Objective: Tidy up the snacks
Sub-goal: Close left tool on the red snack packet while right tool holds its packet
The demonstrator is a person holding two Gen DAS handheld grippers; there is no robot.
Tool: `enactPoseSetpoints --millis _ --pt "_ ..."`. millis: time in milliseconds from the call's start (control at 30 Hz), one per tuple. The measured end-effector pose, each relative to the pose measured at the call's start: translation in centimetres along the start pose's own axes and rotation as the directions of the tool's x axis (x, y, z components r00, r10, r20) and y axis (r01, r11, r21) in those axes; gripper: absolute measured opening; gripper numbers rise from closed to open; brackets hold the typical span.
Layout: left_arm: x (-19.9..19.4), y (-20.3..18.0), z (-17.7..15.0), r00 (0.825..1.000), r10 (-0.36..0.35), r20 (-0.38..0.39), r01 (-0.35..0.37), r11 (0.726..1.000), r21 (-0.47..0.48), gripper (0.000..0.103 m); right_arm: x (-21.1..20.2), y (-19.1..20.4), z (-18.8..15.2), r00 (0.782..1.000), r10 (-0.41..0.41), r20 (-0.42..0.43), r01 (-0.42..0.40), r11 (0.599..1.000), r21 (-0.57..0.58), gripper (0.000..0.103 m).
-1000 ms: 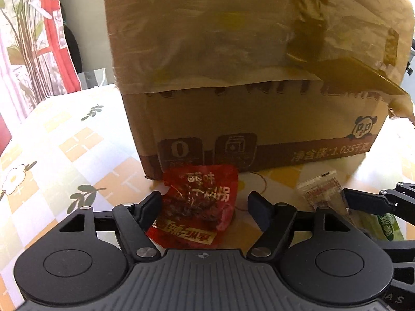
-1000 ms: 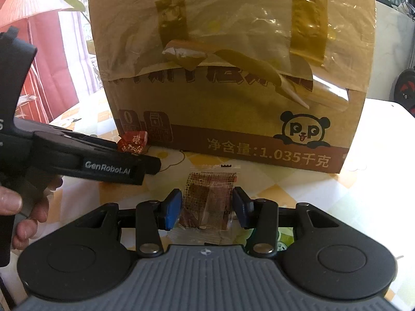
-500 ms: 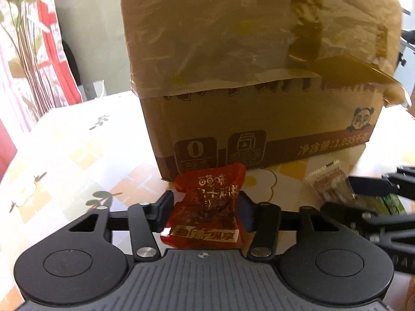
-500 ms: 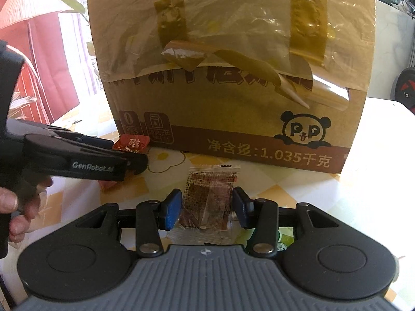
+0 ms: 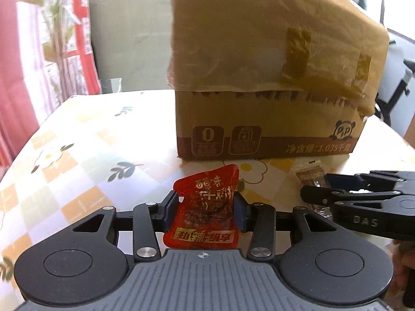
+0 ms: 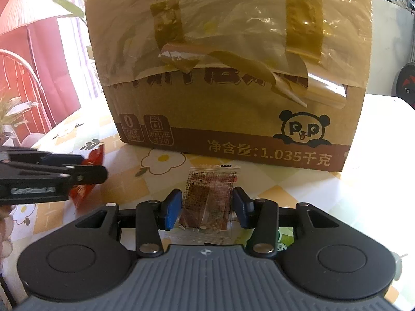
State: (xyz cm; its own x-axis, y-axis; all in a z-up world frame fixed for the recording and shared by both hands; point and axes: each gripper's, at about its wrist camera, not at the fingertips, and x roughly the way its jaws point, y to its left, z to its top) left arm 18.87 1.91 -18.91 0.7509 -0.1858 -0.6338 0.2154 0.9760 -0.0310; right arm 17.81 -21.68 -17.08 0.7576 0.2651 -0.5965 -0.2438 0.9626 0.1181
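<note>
Between the left gripper's (image 5: 206,211) blue pads (image 5: 171,208) sat a red packet (image 5: 205,207), crumpled at its sides where the jaws, which had just been closing, pinched it. Its lower end hung toward the camera; whether it rested on the table (image 5: 77,142) could not be told. At 12 o'clock from it stood a taped box (image 5: 272,77), with a panda print at the box's lower right corner. At 3 o'clock lay the right gripper (image 6: 207,208), its jaws pressed on a clear packet (image 6: 210,197) of brown snack. In the right wrist view that packet lay on the checked cloth just before the box, at 6 o'clock from its brown band. A green packet (image 6: 281,241) peeked from under the right gripper at 4 o'clock.
</note>
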Motion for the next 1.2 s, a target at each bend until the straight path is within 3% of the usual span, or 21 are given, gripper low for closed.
enactPoseSetpoints --millis 33,533,600,633,667,733,867,1033,1200 --pt "-0.2 0.1 0.0 1.000 -0.004 -0.005 0.004 1.000 -0.013 0.005 -0.1 0.0 0.0 1.000 0.003 0.002 -0.003 1.000 0.005 0.046" --pt "-1.2 0.2 -0.7 0.999 0.033 -0.018 -0.033 0.999 0.002 0.006 -1.7 -0.1 -0.3 0.999 0.028 0.034 -0.030 0.998 0.046 0.045" --pt "-1.4 0.0 -0.7 0.999 0.036 -0.015 -0.036 0.999 0.012 0.012 -1.8 -0.1 -0.4 0.999 0.029 0.035 -0.030 0.998 0.048 0.045" --pt "-1.4 -0.1 -0.6 0.999 0.041 -0.017 -0.041 0.999 0.019 0.031 -1.8 -0.2 -0.5 0.999 0.027 0.032 -0.029 0.998 0.050 0.045" --pt "-1.5 -0.2 -0.6 0.999 0.050 -0.016 -0.049 0.998 0.028 0.058 -1.7 -0.2 -0.5 0.999 0.027 0.027 -0.028 0.998 0.056 0.045" --pt "-1.9 -0.2 -0.6 0.997 0.081 0.010 -0.081 0.996 0.041 0.069 -1.7 -0.3 -0.5 0.999 0.030 0.026 -0.032 0.998 0.061 0.045" --pt "-1.5 0.7 -0.7 0.994 0.107 -0.016 -0.106 0.994 0.020 0.069 -1.5 -0.1 -0.6 0.999 0.035 0.027 -0.036 0.998 0.058 0.045" --pt "-0.6 1.8 -1.0 0.995 0.071 -0.063 -0.070 0.997 0.022 0.069 -1.4 -0.2 -0.6 0.999 0.041 0.027 -0.043 0.997 0.065 0.045" --pt "-0.4 2.5 -1.0 0.994 0.079 -0.070 -0.077 0.997 0.027 0.072 -1.4 -0.1 -0.6 0.999 0.047 0.026 -0.048 0.997 0.065 0.045"
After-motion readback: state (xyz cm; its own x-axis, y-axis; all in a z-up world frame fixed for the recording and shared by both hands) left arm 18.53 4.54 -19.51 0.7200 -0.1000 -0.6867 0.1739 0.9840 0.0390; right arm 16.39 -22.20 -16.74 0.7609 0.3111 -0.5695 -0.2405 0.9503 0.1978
